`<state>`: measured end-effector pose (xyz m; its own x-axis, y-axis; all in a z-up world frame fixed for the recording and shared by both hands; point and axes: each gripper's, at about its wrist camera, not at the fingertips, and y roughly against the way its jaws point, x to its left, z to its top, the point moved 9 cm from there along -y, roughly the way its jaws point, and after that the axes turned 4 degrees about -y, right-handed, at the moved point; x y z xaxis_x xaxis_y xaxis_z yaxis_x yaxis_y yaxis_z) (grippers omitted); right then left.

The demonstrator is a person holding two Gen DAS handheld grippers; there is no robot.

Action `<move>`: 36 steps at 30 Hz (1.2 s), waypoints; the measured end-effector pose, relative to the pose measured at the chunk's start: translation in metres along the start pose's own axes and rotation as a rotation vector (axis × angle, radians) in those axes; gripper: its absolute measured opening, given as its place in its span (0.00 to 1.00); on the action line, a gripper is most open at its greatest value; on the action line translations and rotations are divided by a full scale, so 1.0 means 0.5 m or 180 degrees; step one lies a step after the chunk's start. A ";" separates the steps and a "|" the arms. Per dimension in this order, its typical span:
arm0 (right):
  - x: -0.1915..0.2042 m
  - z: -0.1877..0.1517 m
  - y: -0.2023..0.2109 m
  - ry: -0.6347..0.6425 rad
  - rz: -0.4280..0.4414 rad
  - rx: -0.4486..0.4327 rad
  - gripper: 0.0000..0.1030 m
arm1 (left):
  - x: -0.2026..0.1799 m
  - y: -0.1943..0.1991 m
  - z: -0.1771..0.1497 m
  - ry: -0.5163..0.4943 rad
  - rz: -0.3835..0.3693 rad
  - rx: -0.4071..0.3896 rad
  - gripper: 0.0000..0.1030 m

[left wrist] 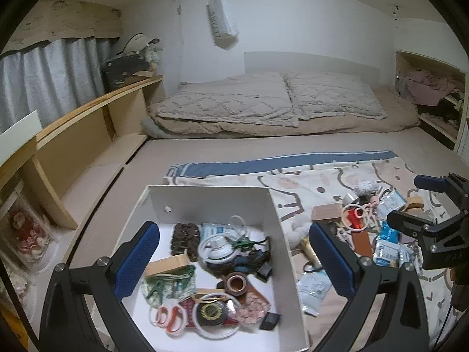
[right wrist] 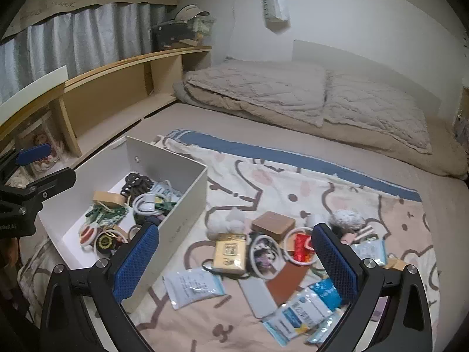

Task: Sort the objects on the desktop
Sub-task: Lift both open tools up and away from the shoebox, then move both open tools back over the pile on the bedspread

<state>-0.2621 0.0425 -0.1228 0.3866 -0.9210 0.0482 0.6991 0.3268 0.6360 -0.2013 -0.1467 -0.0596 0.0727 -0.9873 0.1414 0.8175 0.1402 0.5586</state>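
Desktop objects: part sorted into white box (left wrist: pixel 272 202), scissors (left wrist: pixel 168 314) and tape roll (left wrist: pixel 236 283) among them; remainder heaped just beside it on patterned blanket (right wrist: pixel 293 182), likely awaiting transfer. Left hand-held gripper (left wrist: pixel 234 255) wide, empty, over box; right hand-held gripper (right wrist: pixel 234 258) wide, empty, over heap. Surface: bed; bedroom, wooden shelf (right wrist: pixel 117 67) alongside.

The white box (left wrist: pixel 272 205) looks like smooth matt card or board. Under it lies a soft printed cloth blanket (right wrist: pixel 293 176), matt. The gripper pads (left wrist: pixel 137 258) are blue with a fine dimpled texture, set on matt black plastic arms with shiny metal screws. Glossy plastic sachets (right wrist: pixel 304 308) catch the light. The tape roll (left wrist: pixel 236 283) looks brown and slightly glossy. The shelf (left wrist: pixel 88 123) is pale smooth wood, and the pillows (left wrist: pixel 263 96) are quilted, rough-textured cloth
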 end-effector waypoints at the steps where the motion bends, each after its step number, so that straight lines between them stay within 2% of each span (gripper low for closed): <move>1: -0.007 -0.002 0.004 -0.0009 -0.0012 -0.0005 1.00 | -0.006 -0.001 0.002 -0.0006 -0.0015 -0.0003 1.00; 10: -0.085 -0.004 0.039 -0.0160 -0.0141 -0.0105 1.00 | -0.087 -0.018 0.028 -0.0086 -0.0192 -0.0031 1.00; 21: -0.174 -0.020 0.073 -0.0309 -0.0301 -0.0192 1.00 | -0.135 -0.035 0.038 -0.0121 -0.0285 -0.0023 1.00; 29: -0.226 -0.055 0.059 -0.0326 -0.0454 -0.0075 1.00 | -0.171 -0.065 0.024 -0.0109 -0.0407 0.0106 1.00; 36: -0.269 -0.089 0.043 -0.0312 -0.0573 0.0049 1.00 | -0.225 -0.096 0.000 -0.0270 -0.0515 0.0260 1.00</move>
<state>-0.2723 0.1827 -0.1500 0.1954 -0.9807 0.0071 0.7420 0.1526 0.6528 -0.2488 -0.0422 -0.1026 -0.1071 -0.9880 0.1109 0.7652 -0.0107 0.6437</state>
